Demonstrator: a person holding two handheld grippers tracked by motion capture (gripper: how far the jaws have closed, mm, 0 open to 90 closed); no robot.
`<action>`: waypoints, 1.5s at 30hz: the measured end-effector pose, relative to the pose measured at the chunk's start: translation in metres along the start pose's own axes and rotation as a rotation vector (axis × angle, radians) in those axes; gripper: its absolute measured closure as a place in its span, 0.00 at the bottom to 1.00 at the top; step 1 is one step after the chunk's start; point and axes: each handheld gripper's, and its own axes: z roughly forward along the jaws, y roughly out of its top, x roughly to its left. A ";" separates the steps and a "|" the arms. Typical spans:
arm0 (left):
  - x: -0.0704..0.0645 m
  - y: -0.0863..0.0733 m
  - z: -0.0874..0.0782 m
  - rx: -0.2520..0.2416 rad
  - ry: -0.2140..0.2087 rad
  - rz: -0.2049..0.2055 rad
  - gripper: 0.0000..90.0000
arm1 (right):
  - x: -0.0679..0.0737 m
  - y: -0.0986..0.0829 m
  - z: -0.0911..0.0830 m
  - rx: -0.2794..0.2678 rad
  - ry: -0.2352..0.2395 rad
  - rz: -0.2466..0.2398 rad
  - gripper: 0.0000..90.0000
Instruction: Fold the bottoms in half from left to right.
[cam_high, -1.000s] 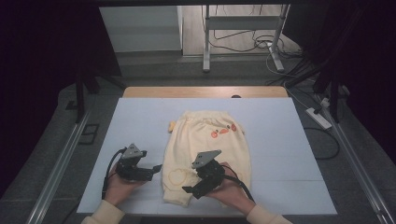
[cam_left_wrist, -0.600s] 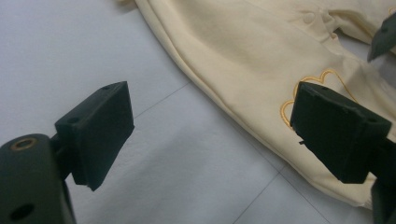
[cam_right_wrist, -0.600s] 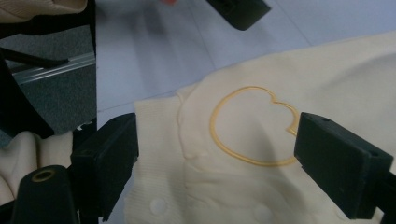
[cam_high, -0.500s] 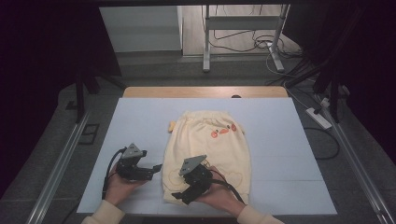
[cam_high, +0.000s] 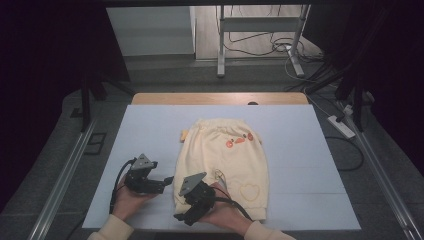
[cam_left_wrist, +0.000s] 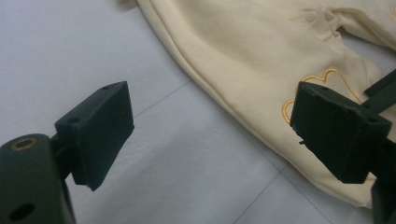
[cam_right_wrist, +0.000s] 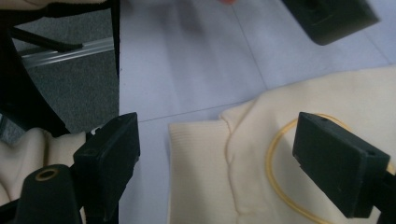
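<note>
A pale blue sheet covers the bench (cam_high: 150, 130); beyond its wooden far edge, grey floor (cam_high: 165, 75), tangled cables (cam_high: 265, 42) and a metal stand (cam_high: 260, 30).

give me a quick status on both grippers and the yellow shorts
Left gripper open, beside the shorts. Right gripper open over the hem corner. Shorts flat on the table cover; nothing in the way.

Two black grippers: left gripper (cam_high: 167, 181) & right gripper (cam_high: 181, 218), each topped w/ grey 3-cornered plate, black cable trailed. Blocky jaw pads, brass-ringed screw holes. Cream sleeves (cam_high: 111, 231) worn.
</note>
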 end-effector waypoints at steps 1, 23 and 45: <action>0.000 0.000 0.000 0.000 0.000 0.000 0.14 | 0.001 0.000 0.003 0.000 0.003 0.000 0.17; 0.003 0.002 0.004 0.003 0.001 -0.004 0.15 | 0.000 -0.005 0.003 0.050 -0.078 -0.037 0.82; 0.012 0.040 0.025 0.014 -0.040 -0.047 0.15 | -0.001 -0.004 -0.009 0.008 -0.061 -0.026 0.82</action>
